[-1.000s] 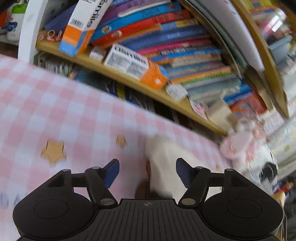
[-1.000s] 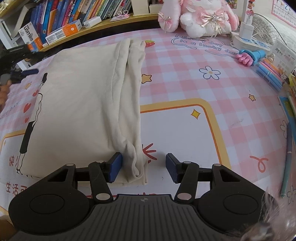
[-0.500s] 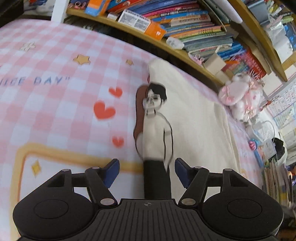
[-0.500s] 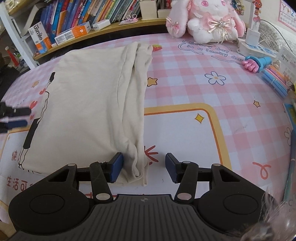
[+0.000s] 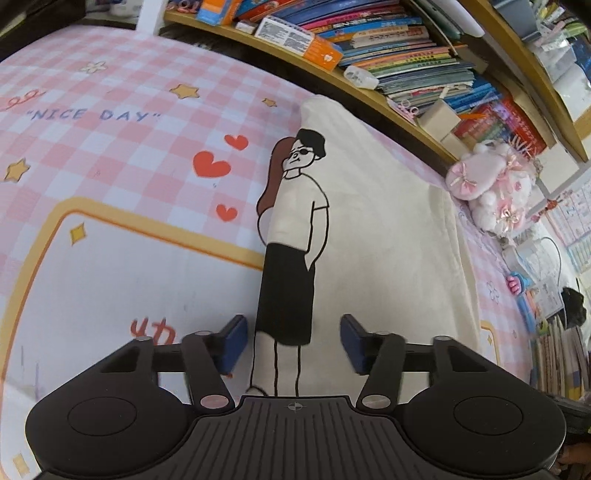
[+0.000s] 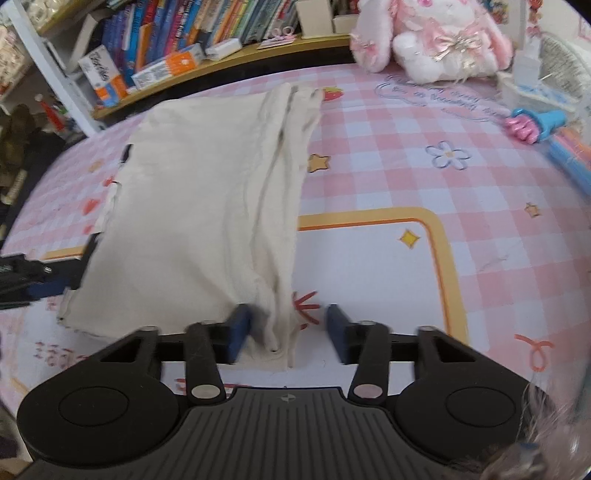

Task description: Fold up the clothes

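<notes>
Now both tools are closing, pads not yet pressing: left tool and right tool straddle the cream shirt.

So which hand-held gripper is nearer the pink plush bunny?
Right. The right hand-held gripper straddles the cream shirt's bunny-side edge, jaws closing around the fabric. The left hand-held gripper sits at the opposite printed edge, with the pink plush bunny across the shirt.

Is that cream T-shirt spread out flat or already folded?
Partly folded: the cream T-shirt lies as a narrow strip, doubled layers along one long edge, cartoon print cut off at the other.
</notes>
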`<state>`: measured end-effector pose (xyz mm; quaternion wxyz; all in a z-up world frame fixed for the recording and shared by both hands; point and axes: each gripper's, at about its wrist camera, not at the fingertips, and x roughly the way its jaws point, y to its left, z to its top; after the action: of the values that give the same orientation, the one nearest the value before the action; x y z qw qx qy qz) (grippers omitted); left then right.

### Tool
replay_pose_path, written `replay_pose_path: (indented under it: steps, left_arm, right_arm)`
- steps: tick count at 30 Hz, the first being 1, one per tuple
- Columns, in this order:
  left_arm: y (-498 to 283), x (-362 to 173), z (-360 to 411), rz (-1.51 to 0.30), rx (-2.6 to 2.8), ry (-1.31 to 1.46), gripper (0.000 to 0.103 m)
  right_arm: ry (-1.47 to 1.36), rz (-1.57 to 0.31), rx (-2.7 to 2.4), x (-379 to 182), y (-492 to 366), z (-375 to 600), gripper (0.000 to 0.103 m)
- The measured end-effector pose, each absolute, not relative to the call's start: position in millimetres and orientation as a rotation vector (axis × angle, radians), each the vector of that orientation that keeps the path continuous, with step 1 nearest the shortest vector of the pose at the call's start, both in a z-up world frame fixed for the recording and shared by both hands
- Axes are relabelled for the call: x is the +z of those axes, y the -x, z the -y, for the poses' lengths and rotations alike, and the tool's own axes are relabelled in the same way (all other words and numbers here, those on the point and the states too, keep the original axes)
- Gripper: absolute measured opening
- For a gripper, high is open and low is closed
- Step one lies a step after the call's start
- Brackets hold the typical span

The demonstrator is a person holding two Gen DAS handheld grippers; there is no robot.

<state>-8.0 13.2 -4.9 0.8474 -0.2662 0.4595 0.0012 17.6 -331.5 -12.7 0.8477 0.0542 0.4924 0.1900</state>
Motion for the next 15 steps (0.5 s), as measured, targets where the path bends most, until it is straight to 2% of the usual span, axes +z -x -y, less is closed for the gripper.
replay_pose_path:
  steps: [1,4,5,9,15]
  left_arm:
    - [9,-5,-13,-0.973,0.012,0.568,0.036]
    - [15,-2,-10,-0.974,0.032,0.571,0.009]
    - [18,0,-8,-0.964,0.033,0.569,0.003]
    - [30,27,6,-0.874,0.018,0.479,0.003]
    - [22,-2,-7,-0.978,0.086,0.522,0.008]
  right_arm:
    - [-0.136,-1.045,0.417,-13,-18,332,0.025]
    - [-0.153,-1.05,0.446,-14,-19,334,0.024]
    - [-0.15,-1.049,0.452,-14,-19,334,0.023]
    - [-0.174,-1.05,0.468,-15,-21,339,0.02]
    - [-0.207,-1.059,0.478,-16,-24,343,0.018]
